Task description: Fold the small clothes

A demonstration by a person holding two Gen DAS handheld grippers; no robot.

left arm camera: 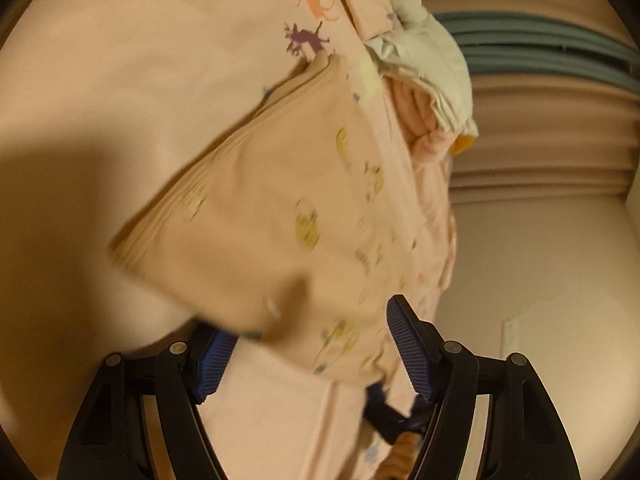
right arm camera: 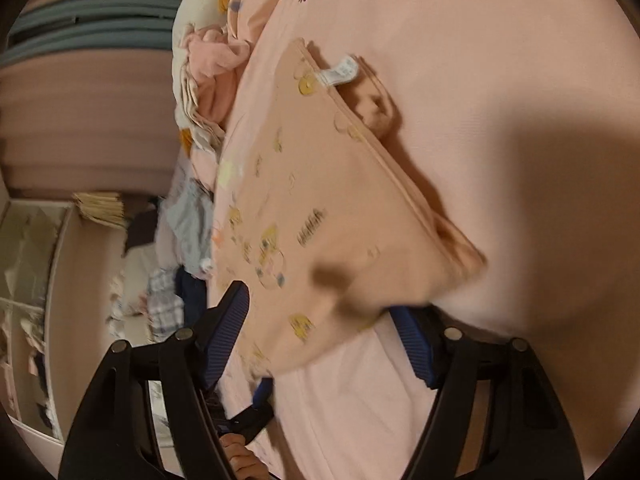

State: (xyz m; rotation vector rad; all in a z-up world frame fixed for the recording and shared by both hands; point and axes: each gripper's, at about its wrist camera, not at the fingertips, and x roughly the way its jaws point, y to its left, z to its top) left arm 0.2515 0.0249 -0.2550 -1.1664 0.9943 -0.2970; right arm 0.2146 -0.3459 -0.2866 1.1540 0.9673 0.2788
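Garment, peach and printed, lies folded on the pink bed. Both grippers, left and right, tilt downward over its near edge. Fingers spread, gripping nothing.

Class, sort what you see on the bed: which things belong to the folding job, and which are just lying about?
Job: peach garment, left gripper, right gripper.

Lying about: toy goose, pink sheet, clothes pile, care label (part of the garment).
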